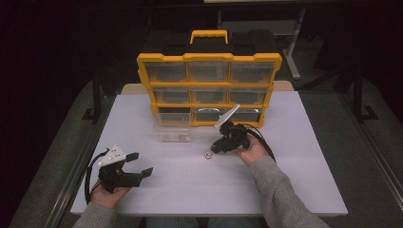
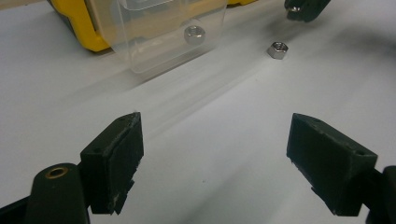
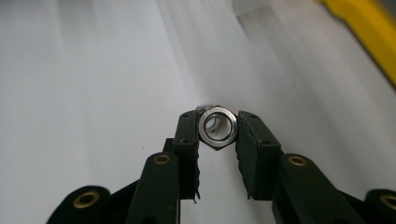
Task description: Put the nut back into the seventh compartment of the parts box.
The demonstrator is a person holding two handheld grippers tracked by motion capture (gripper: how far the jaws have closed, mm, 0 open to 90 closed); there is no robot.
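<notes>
White counter point(image 1: 294, 190) carries our yellow organizer point(image 1: 209, 90) at 12 o'clock | right gripper point(image 3: 218, 133) clamped on a hex nut point(image 3: 217, 127) | left gripper point(image 2: 215, 163) apart at 8 o'clock | second nut point(image 2: 277, 49) loose beside clear drawer point(image 2: 159, 37)

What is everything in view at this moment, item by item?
table: 1, white, under everything
organizer case: 1, yellow with clear drawers and a yellow handle, upright at the table's far side
pulled-out drawer: 1, clear, on the table in front of the case's lower left
nut in drawer: 1, silver, inside that drawer
loose nut: 1, silver, on the table between the drawer and the right tool
held nut: 1, silver, between the right tool's jaws
left tool: 1, black, jaws wide apart, near left of the table
right tool: 1, black, closed on the held nut, in front of the case
sleeves: 2, grey, bottom edge
</notes>
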